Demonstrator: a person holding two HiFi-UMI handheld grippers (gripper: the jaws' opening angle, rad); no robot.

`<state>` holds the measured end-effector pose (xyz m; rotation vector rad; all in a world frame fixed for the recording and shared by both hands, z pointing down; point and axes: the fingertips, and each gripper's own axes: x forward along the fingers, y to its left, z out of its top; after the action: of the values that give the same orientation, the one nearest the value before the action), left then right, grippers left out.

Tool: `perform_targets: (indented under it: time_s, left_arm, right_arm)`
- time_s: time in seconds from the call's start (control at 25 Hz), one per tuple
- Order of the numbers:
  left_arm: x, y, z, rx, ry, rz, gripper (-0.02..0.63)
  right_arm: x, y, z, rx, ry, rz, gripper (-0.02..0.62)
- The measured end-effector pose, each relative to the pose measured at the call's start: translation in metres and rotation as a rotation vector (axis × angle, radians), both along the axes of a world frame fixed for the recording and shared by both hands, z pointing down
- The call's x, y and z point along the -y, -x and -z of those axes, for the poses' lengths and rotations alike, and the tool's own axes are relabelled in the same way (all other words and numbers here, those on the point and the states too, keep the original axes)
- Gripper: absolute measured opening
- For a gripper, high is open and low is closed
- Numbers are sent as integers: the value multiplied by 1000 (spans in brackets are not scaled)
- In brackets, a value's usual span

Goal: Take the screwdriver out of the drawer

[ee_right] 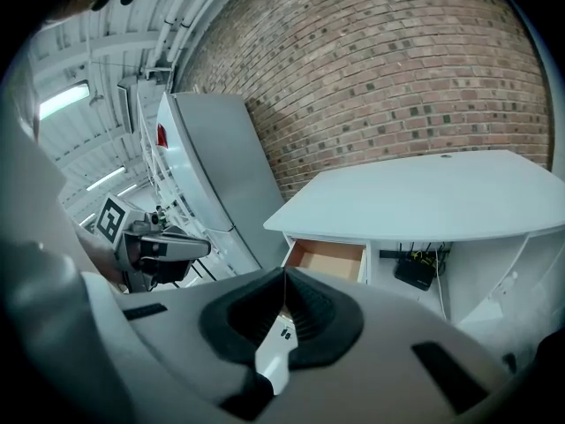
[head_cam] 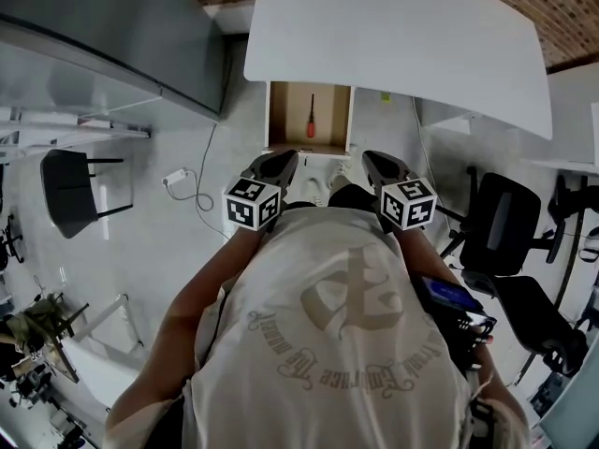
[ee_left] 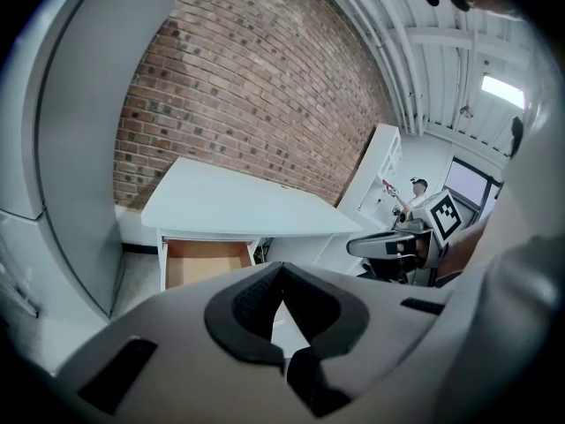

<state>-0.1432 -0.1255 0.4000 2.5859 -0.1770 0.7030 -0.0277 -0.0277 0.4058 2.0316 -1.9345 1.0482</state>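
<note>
In the head view a red-handled screwdriver [head_cam: 311,118] lies lengthwise in the open wooden drawer [head_cam: 277,110] under the white desk [head_cam: 393,36]. My left gripper [head_cam: 281,163] and right gripper [head_cam: 378,163] hang side by side just short of the drawer's front, both pointing toward it. Each is shut with nothing between the jaws. The left gripper view shows its closed jaws [ee_left: 282,270] below the drawer [ee_left: 205,263]. In the right gripper view the closed jaws [ee_right: 284,276] sit under the drawer [ee_right: 328,259]. Neither gripper view shows the screwdriver.
A tall grey cabinet [head_cam: 122,26] stands left of the desk. A black chair [head_cam: 70,190] is on the floor at left, an office chair [head_cam: 501,223] at right. A white power strip with cable [head_cam: 176,178] lies on the floor. A black router [ee_right: 413,272] sits under the desk.
</note>
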Motion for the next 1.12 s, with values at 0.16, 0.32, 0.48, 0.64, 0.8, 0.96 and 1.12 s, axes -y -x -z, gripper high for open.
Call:
perform_targets:
  time_s: [0.16, 0.32, 0.48, 0.64, 0.8, 0.96, 1.12]
  left_arm:
    - [7, -6, -4, 18, 0, 6, 21]
    - [5, -19, -6, 21, 10, -4, 21]
    - [7, -30, -15, 56, 18, 1, 22]
    - [10, -38, -29, 100, 40, -9, 23]
    - [15, -44, -48, 147, 99, -4, 23]
    - [18, -53, -63, 183, 134, -6, 77]
    - [19, -59, -77, 222, 146, -6, 127]
  right_arm:
    - [13, -8, -3, 12, -2, 17, 25]
    - [19, -17, -4, 21, -8, 36, 25]
    - [22, -25, -10, 41, -1, 38, 25]
    - [20, -34, -21, 63, 18, 30, 25]
    - [21, -44, -31, 89, 37, 15, 25]
    - [25, -49, -39, 105, 44, 13, 25]
    - [27, -49, -48, 125, 53, 10, 25]
